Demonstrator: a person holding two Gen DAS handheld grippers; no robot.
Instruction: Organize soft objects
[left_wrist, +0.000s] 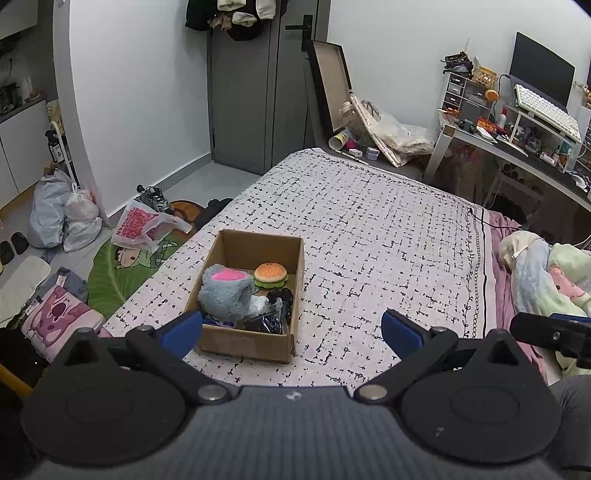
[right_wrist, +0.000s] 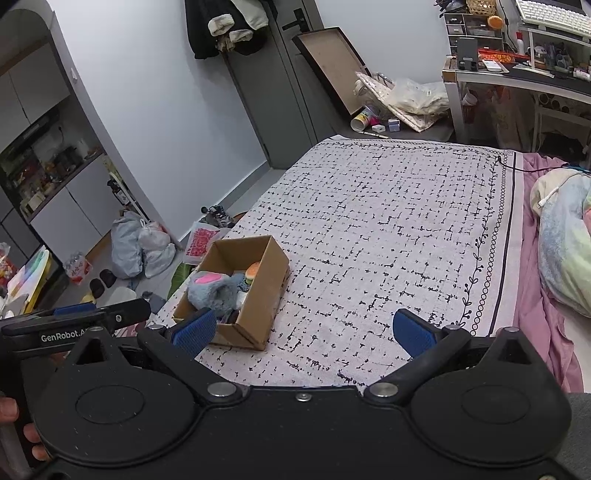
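On the bed (left_wrist: 369, 229), near its left edge, sits an open cardboard box (left_wrist: 258, 343). Inside: grey plush with pink patch (left_wrist: 225, 291), burger toy (left_wrist: 270, 275) at the far side, dark bagged items (left_wrist: 273, 314) at the near right. Left gripper (left_wrist: 291, 332) above the bed, blue fingers (left_wrist: 183, 332) spread wide, empty, near box's front wall. Right gripper (right_wrist: 304, 330) likewise wide, empty, box toward its left finger.
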